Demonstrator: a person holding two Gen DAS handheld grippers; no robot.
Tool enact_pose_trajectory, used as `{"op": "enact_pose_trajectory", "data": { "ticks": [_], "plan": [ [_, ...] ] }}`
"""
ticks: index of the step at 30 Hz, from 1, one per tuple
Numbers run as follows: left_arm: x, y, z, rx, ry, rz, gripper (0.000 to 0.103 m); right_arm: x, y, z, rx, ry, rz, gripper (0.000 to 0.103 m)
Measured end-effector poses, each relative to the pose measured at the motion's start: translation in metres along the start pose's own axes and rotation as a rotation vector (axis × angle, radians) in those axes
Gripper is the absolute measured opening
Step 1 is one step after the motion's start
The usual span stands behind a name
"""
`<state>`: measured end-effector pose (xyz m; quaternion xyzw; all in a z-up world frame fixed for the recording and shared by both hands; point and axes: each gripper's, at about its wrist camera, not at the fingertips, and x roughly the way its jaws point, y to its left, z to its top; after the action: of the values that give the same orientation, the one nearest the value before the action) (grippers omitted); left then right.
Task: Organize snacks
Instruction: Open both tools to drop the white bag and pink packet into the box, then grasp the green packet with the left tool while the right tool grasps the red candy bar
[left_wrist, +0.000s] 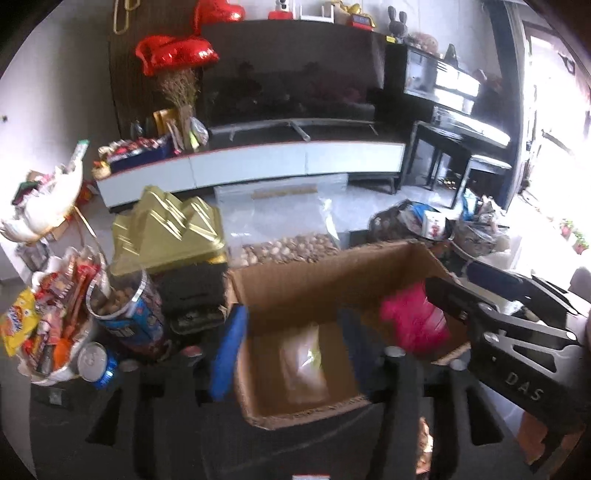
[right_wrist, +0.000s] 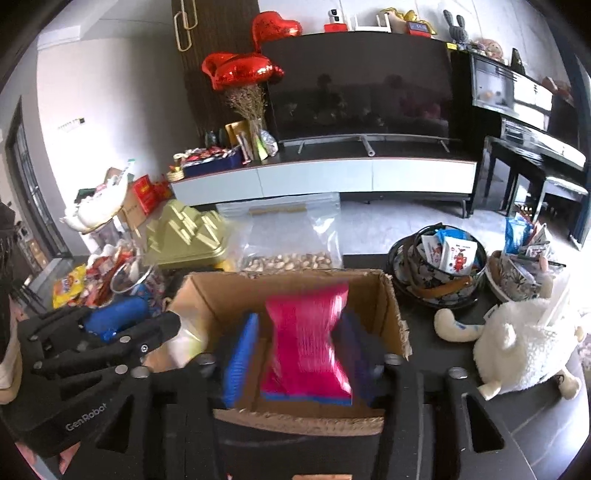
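An open cardboard box (left_wrist: 295, 284) stands on the dark table; it also shows in the right wrist view (right_wrist: 391, 306). A pale clear snack bag (left_wrist: 304, 365) lies on its floor. My right gripper (right_wrist: 299, 358) hangs over the box with a pink snack packet (right_wrist: 306, 339) between its blue-padded fingers (right_wrist: 240, 362); the packet looks blurred, and I cannot tell whether the pads grip it. The packet shows in the left wrist view (left_wrist: 413, 321) too. My left gripper (left_wrist: 288, 354) is open and empty over the box's near left side.
Left of the box are a bowl of mixed snacks (left_wrist: 40, 325), a nut jar (left_wrist: 125, 310), a can (left_wrist: 94, 362) and a gold box (left_wrist: 166, 229). A zip bag of nuts (right_wrist: 288, 240) stands behind. Right are snack baskets (right_wrist: 443, 266) and a plush sheep (right_wrist: 524, 343).
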<state>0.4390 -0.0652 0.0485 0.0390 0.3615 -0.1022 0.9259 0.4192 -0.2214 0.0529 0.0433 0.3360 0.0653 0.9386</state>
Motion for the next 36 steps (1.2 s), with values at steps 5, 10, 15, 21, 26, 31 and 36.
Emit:
{"op": "enact_pose_trajectory", "data": {
  "ticks": [5,10,15,21,26,31,36],
  "plan": [
    [-0.014,0.003,-0.011,-0.009,-0.011,0.031,0.06,-0.007,-0.001,-0.009,0.001,-0.001,0.003,0.057],
    [-0.04,0.0,-0.028,-0.01,-0.035,0.063,0.072,-0.033,0.005,-0.025,0.003,-0.013,0.013,0.057],
    [-0.079,-0.001,-0.05,-0.01,-0.081,0.082,0.08,-0.062,0.01,-0.043,0.015,-0.033,0.025,0.057],
    [-0.116,-0.003,-0.076,0.002,-0.129,0.088,0.081,-0.093,0.019,-0.067,0.009,-0.053,0.026,0.057],
    [-0.134,-0.001,-0.095,-0.015,-0.115,0.065,0.081,-0.116,0.028,-0.087,0.001,-0.07,0.016,0.057],
    [-0.146,-0.003,-0.114,-0.034,-0.104,0.059,0.081,-0.132,0.037,-0.108,-0.014,-0.075,0.024,0.057],
    [-0.153,-0.005,-0.137,-0.036,-0.087,0.061,0.081,-0.137,0.043,-0.127,-0.055,-0.053,0.044,0.057]
  ]
}}
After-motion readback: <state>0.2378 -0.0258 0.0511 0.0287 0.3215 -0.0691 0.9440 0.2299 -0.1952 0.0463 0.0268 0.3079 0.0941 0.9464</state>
